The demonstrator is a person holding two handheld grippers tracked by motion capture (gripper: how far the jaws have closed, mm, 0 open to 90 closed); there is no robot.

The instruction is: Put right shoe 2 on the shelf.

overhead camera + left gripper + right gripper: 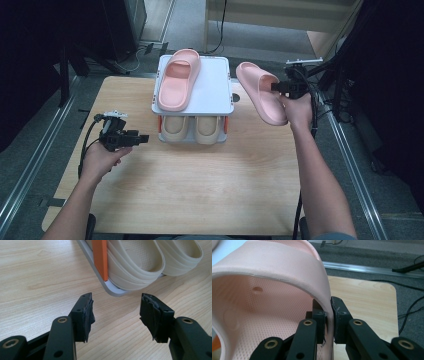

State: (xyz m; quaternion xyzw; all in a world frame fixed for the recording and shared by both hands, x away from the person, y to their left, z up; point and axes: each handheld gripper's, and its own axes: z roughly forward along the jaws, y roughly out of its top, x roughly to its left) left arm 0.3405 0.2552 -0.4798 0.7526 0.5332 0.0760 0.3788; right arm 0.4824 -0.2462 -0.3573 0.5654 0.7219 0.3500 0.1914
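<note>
The right gripper [278, 87] holds a pink slipper [260, 92] in the air beside the right edge of a small two-tier rack [220, 102], its jaws clamped on the slipper's strap — in the right gripper view the strap wall [325, 293] sits pinched between the two black jaws, with the dotted pink insole [269, 322] spreading to the left. The lifted slipper tilts, toe end toward the far side of the desk [200, 185] and heel end low by the person's right hand [299, 111]. A second pink slipper [179, 80] lies on the left half of the rack's white top shelf, leaving the right half bare. Under it, on the lower tier, a pair of cream slippers [191, 128] rests side by side. The left gripper [141, 139] hovers low over the desk to the left of the rack, its jaws standing apart with nothing between them — the left gripper view looks across bare wood toward the rack's corner and an orange post [100, 258].
</note>
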